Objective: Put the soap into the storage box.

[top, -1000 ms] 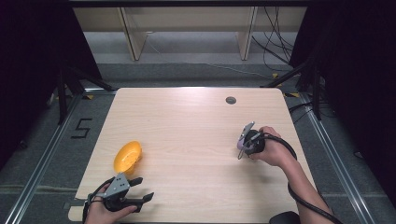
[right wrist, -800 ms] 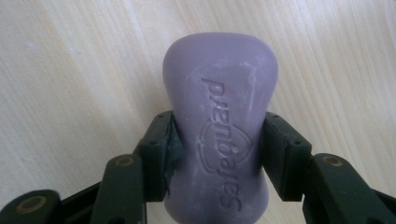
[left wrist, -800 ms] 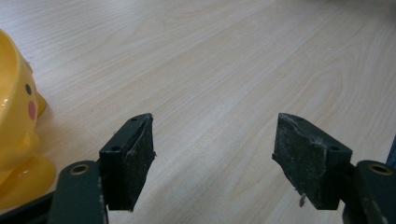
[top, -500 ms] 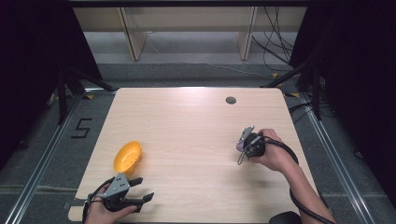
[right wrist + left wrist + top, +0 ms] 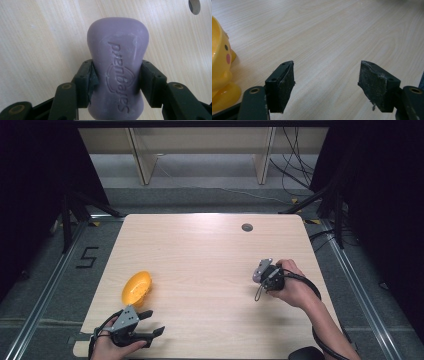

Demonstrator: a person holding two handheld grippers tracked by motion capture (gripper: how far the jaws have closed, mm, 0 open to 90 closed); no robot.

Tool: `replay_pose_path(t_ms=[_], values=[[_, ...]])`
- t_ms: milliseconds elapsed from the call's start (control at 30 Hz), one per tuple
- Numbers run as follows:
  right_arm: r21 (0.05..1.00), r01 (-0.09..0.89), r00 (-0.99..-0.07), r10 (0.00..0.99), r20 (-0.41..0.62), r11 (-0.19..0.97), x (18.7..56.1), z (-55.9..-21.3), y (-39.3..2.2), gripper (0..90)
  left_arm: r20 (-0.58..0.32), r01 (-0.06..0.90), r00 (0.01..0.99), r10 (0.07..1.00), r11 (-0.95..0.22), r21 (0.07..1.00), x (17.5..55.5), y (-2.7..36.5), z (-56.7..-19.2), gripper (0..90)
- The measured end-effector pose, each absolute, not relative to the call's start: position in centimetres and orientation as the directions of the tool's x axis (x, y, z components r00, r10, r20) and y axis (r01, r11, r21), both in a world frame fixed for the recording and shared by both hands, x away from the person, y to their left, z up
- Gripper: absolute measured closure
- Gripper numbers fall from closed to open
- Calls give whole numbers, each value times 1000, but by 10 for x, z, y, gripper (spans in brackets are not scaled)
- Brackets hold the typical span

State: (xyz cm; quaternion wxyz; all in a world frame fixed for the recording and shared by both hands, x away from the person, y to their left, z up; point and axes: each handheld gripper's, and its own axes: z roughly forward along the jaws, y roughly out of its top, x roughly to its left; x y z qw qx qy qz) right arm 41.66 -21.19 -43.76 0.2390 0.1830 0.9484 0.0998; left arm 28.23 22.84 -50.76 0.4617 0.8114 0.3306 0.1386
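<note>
Currently the right hand-held gripper (image 5: 115, 75) clamps a purple soap bar (image 5: 117, 62) just above the bench (image 5: 200, 250), apparently carrying it towards the yellow dish (image 5: 136, 288), which calls for a steady lowering, while the left hand-held gripper (image 5: 327, 82) waits wide open beside that dish

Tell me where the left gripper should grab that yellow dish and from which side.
Grip the yellow dish by its rim wall, probably the near edge facing the left gripper. It sits open side up on the table, so one jaw could drop inside and one outside, coming down from above. Its rounded body looks too wide and slippery to span. The open jaws stand apart from it.
</note>
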Motion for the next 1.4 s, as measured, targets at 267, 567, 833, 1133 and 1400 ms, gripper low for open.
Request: replay_pose_path(t_ms=[267, 567, 833, 1133, 1400], values=[[288, 273, -809, 381, -448, 918, 401, -432, -205, 500, -100, 415, 741, 665, -335, 846, 282, 226, -508, 280], [290, 231, -817, 347, -461, 929, 389, -431, -201, 500, -83, 409, 745, 662, -355, 841, 283, 228, -507, 280], [291, 208, -811, 331, -482, 934, 379, -430, -197, 500, -88, 410, 744, 662, -349, 843, 283, 228, -508, 280], [307, 202, -798, 339, -499, 930, 361, -429, -193, 500, -95, 414, 748, 657, -350, 840, 283, 226, -508, 280], [317, 203, -786, 347, -512, 926, 352, -434, -194, 500, -112, 432, 733, 671, -332, 839, 282, 226, -508, 280]])
